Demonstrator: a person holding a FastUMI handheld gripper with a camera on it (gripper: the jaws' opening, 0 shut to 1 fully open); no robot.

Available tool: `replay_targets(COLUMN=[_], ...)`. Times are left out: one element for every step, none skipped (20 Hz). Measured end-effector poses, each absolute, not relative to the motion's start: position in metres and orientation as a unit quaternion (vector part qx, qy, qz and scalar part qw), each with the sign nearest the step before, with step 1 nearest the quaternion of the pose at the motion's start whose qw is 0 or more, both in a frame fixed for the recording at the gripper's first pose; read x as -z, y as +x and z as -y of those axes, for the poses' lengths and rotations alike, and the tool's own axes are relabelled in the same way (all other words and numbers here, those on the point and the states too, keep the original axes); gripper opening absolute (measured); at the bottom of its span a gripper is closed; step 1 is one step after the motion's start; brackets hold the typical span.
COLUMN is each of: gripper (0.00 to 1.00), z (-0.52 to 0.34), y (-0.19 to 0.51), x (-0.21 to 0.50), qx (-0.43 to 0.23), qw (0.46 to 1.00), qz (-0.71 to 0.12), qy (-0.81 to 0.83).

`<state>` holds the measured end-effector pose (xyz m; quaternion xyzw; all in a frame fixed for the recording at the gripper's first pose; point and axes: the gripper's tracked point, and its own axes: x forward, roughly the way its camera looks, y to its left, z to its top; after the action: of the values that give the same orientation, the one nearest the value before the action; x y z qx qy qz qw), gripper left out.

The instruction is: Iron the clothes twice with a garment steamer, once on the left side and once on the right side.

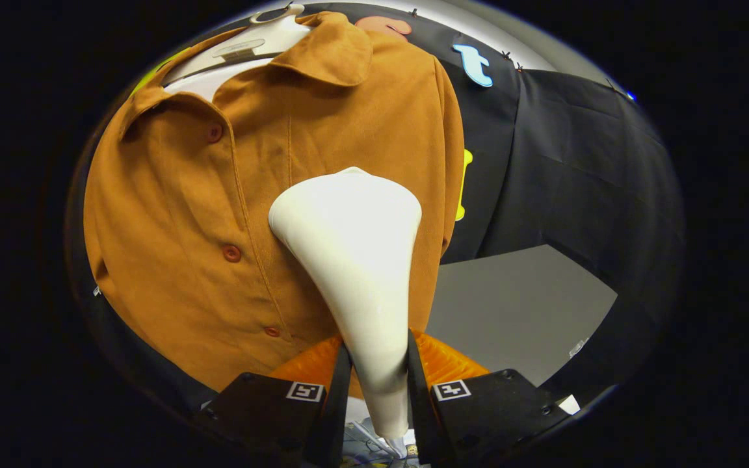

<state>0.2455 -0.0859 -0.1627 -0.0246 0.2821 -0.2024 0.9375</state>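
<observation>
My gripper (379,370) pinches the garment steamer (355,260) by its neck, both fingers pressed on it. Its head lies against the shirt (186,214) hanging on the hanger (244,45), beside the buttons. I judge 1 pass underway; next I need steady contact along the cloth.

My gripper (378,380) has two blocky black carriages with small screws, each carrying a square black-and-white marker tag, ahead of slim upright fingers (339,390).
</observation>
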Motion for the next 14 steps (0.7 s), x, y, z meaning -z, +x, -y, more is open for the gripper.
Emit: replay_targets(gripper=[0.46,0.46,0.46,0.46,0.47,0.47,0.47,0.47,0.47,0.47,0.47,0.47,0.46,0.47], z=[0.087,0.088,0.090,0.091,0.091,0.092,0.093,0.093,0.094,0.095,0.095,0.094,0.094,0.095], y=[0.244,0.242,0.241,0.239,0.237,0.235,0.233,0.230,0.228,0.226,0.224,0.221,0.217,0.214], x=[0.169,0.175,0.180,0.186,0.191,0.198,0.204,0.211,0.218,0.224,0.230,0.234,0.240,0.245], qx=[0.204,0.205,0.206,0.206,0.207,0.207,0.207,0.208,0.208,0.208,0.208,0.207,0.207,0.206], qw=[0.935,0.933,0.931,0.928,0.926,0.924,0.921,0.918,0.915,0.913,0.910,0.907,0.905,0.902], qz=[-0.289,-0.295,-0.302,-0.309,-0.315,-0.322,-0.329,-0.336,-0.344,-0.352,-0.359,-0.365,-0.372,-0.379], qy=[-0.023,-0.022,-0.021,-0.021,-0.020,-0.018,-0.017,-0.016,-0.014,-0.012,-0.010,-0.009,-0.009,-0.009])
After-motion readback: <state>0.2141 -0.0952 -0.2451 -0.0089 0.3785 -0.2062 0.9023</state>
